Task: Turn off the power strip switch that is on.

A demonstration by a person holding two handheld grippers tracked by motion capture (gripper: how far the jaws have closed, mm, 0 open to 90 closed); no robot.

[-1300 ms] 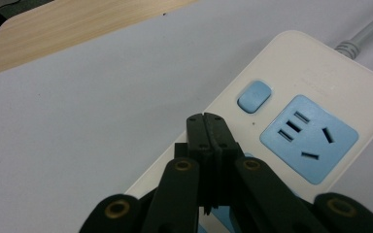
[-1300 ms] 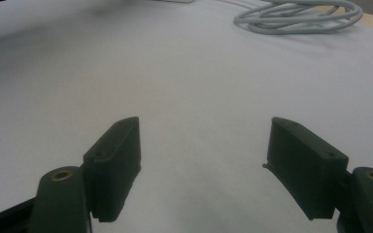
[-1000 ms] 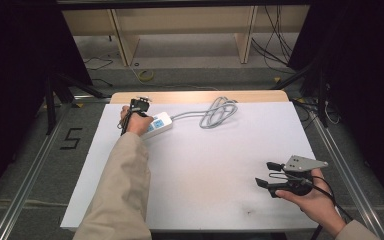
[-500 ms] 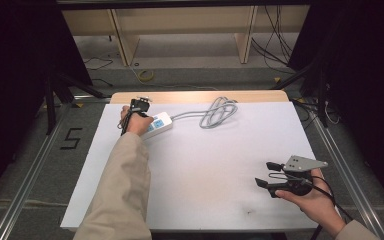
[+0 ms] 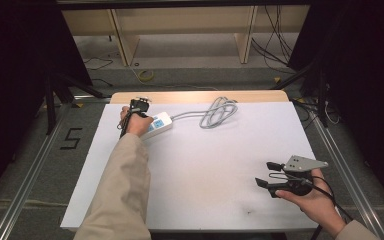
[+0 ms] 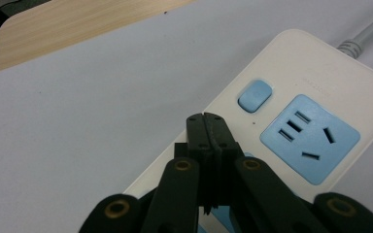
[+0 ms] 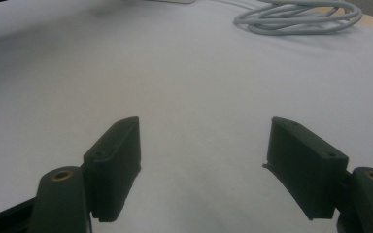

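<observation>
Risk: closed, empty left gripper (image 6: 208, 127) over the power strip (image 6: 291, 87) near the table's (image 5: 205, 200) far-left corner may miss the switch (image 6: 255, 94); right gripper (image 7: 204, 160) open, empty.

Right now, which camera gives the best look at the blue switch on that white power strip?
The left gripper view: the blue switch sits close up on the power strip, just beyond the shut left gripper. In the high view the strip is small, its switch too tiny to make out. The right gripper view catches its coiled cable.

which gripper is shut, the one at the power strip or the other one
The left gripper at the power strip: its jaws meet, while the right gripper stands open.
</observation>
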